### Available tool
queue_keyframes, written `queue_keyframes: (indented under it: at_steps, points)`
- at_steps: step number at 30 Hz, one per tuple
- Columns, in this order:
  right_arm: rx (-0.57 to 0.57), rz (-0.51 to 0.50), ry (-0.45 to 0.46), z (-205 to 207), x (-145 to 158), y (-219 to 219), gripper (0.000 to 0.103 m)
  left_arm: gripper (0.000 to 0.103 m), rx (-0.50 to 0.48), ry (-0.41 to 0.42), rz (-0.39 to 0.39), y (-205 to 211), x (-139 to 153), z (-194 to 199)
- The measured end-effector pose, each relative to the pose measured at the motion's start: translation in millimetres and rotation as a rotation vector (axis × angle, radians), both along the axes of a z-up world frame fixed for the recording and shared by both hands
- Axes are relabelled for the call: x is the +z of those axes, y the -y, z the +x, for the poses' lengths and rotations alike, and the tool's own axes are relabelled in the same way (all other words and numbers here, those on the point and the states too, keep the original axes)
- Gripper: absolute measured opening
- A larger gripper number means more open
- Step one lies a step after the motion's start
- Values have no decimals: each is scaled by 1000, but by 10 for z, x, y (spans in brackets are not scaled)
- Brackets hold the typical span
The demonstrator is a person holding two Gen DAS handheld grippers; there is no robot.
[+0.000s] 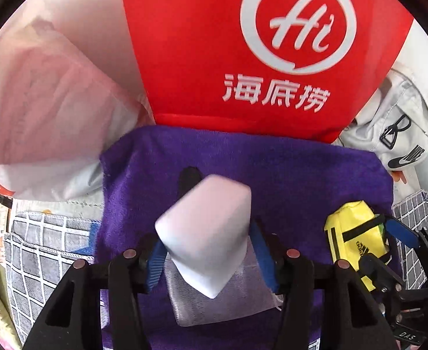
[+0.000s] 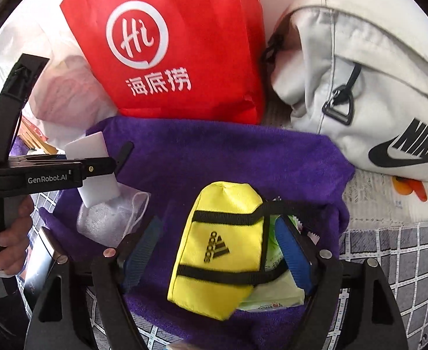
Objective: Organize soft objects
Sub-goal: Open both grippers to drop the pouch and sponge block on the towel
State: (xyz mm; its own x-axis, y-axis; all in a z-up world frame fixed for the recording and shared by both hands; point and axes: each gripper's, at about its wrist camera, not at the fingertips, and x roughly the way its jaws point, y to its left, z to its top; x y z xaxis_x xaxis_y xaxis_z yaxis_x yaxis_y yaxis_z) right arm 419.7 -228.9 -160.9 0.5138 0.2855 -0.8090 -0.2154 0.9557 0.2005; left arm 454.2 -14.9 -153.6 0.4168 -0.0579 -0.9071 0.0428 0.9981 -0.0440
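My left gripper (image 1: 211,259) is shut on a white sponge block (image 1: 205,233) and holds it above a white mesh pouch (image 1: 222,297) on a purple towel (image 1: 287,175). The block also shows in the right wrist view (image 2: 93,163), with the pouch (image 2: 109,218) under it. My right gripper (image 2: 217,250) is around a yellow Adidas pouch (image 2: 219,245) that lies on the towel (image 2: 228,157); its blue pads (image 2: 289,250) stand beside the pouch with gaps. A green tissue pack (image 2: 275,288) sits under the pouch. In the left wrist view the yellow pouch (image 1: 357,242) is at the right.
A red bag with a white logo (image 2: 184,43) stands behind the towel. A white Nike bag (image 2: 368,87) lies at the right. A translucent plastic bag (image 1: 39,102) is at the left. A grey checked cloth (image 2: 403,262) covers the surface.
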Motion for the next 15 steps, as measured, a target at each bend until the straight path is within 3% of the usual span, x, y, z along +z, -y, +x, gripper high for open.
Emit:
queue_keyframes:
  at_steps: [3, 10, 15]
  points:
    - [-1, 4, 33, -68, 96, 10, 81, 61, -4, 57, 32, -61, 96, -110]
    - [-31, -37, 106, -419, 320, -47, 81, 61, 46, 97, 38, -132, 363, -415]
    - [-67, -51, 132, -837, 475, -4, 81, 61, 52, 133, 46, -237, 531, -844]
